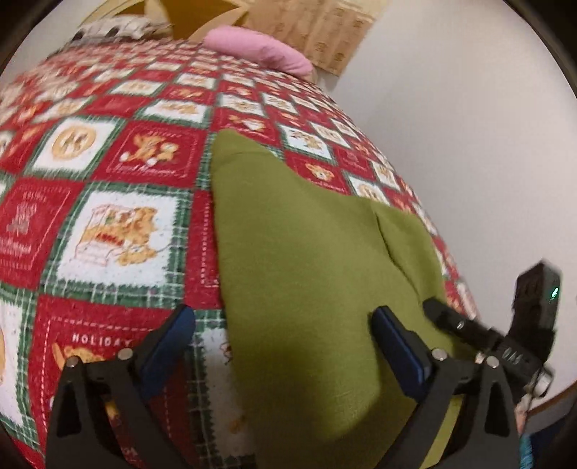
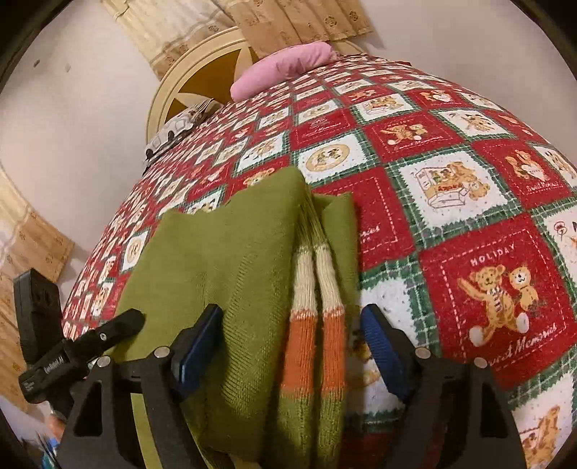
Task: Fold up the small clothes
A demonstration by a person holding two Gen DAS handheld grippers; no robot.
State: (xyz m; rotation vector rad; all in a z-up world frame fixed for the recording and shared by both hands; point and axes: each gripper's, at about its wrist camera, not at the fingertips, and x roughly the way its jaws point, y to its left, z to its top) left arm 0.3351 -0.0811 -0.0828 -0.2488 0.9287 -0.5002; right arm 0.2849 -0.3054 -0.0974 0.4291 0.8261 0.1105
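A green knitted garment [image 1: 303, 259] lies folded on the red, white and green holiday bedspread [image 1: 108, 151]. In the right wrist view the garment [image 2: 223, 267] shows two sleeves [image 2: 317, 288] with cream and orange stripes, laid side by side along its right part. My left gripper [image 1: 285, 324] stands open over the garment's left edge, one pad above the bedspread and one above the green cloth. My right gripper [image 2: 290, 324] is open astride the striped sleeves, its pads not pressing on them. One finger [image 1: 447, 317] of the right gripper shows at the garment's right edge.
A pink pillow [image 2: 285, 68] lies at the far end of the bedspread [image 2: 468, 187], in front of a cream round headboard [image 2: 194, 75]. A small patterned cloth [image 2: 176, 130] sits near the far left edge. White wall [image 1: 450, 126] and beige curtains [image 2: 288, 21] surround the bed.
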